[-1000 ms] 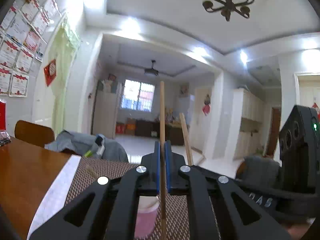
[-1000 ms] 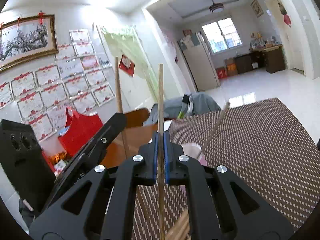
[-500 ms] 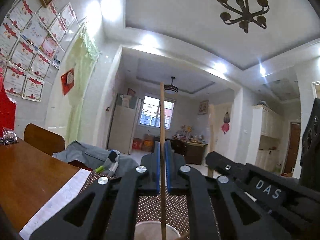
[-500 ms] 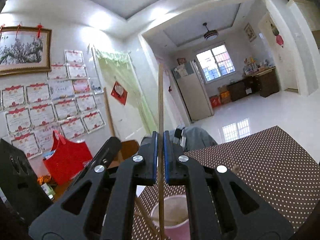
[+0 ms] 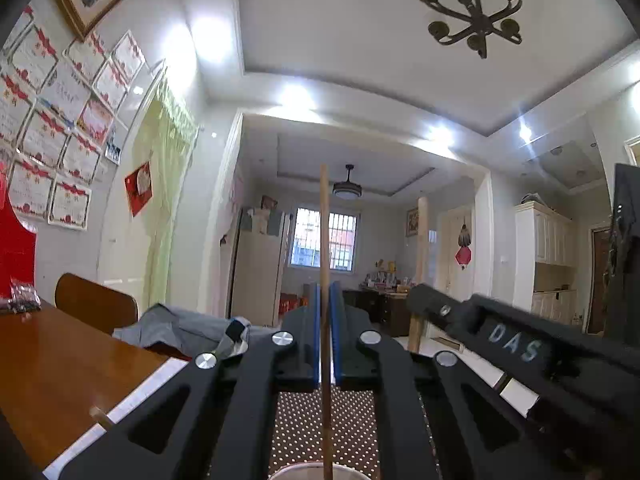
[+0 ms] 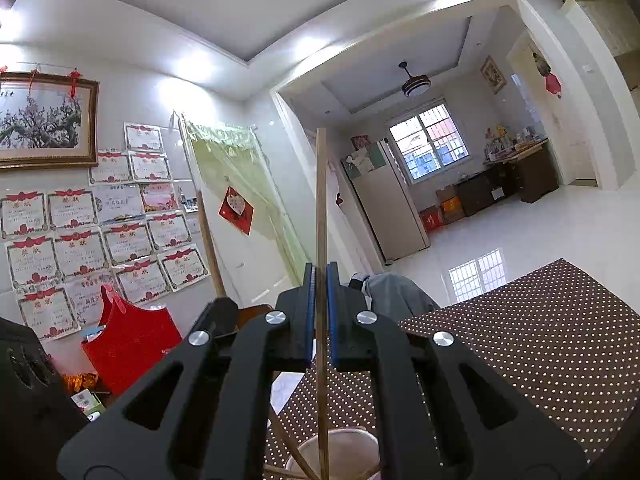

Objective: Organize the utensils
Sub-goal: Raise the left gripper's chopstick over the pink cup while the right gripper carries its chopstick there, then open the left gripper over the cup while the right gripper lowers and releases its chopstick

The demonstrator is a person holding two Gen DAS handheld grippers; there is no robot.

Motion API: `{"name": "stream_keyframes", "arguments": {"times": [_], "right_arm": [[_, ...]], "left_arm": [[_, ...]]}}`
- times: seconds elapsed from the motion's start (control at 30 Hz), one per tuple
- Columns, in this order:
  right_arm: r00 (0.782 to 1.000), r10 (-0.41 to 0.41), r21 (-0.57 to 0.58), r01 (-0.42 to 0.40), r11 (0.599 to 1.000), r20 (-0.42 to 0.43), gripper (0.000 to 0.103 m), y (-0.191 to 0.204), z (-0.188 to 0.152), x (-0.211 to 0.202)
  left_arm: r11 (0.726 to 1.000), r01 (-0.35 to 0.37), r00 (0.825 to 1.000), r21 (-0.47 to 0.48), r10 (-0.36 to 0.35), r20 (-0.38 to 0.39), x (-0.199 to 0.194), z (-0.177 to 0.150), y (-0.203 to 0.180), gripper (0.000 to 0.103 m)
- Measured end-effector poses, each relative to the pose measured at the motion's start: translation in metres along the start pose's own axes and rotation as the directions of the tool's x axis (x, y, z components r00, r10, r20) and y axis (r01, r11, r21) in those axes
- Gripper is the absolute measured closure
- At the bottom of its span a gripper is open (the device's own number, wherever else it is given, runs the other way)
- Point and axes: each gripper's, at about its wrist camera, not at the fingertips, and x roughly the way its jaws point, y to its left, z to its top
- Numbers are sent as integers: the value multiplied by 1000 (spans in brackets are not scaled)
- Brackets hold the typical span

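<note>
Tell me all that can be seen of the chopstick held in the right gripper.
The chopstick is a thin, straight stick that looks like light wood or bamboo, plain and unpainted. It stands upright, clamped between the blue pads of the right gripper, which is shut on it. Its square-cut top rises well above the fingers. Its lower end goes down into the pale pink cup on the dotted brown mat, where other sticks lean.
</note>
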Motion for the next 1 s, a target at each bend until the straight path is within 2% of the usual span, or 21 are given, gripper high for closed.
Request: {"name": "stream_keyframes", "arguments": {"times": [0.27,0.33,0.6,0.73,0.87,1.0], "right_arm": [[1000,-13,13,12,1000,12,97,-5,-4,6],[1000,-11,17,11,1000,10,97,-4,-6,7],[1000,-18,-17,18,1000,-2,97,1,-11,2],[1000,-23,-22,23,999,-12,97,1,-13,-3],[999,-32,-33,31,999,-17,97,0,-13,-8],[999,-35,-42,34,999,-26,97,2,-15,-12]], "left_arm": [[1000,-2,999,-25,1,-34,3,-6,4,96],[1000,-9,999,-26,9,-32,2,-5,4,79],[998,-22,998,-50,19,-64,2,-3,9,78],[997,-18,998,-70,14,-65,-1,2,12,70],[994,-2,997,-108,-6,-72,-4,9,15,67],[995,6,999,-104,-11,-48,-11,17,14,62]]}}
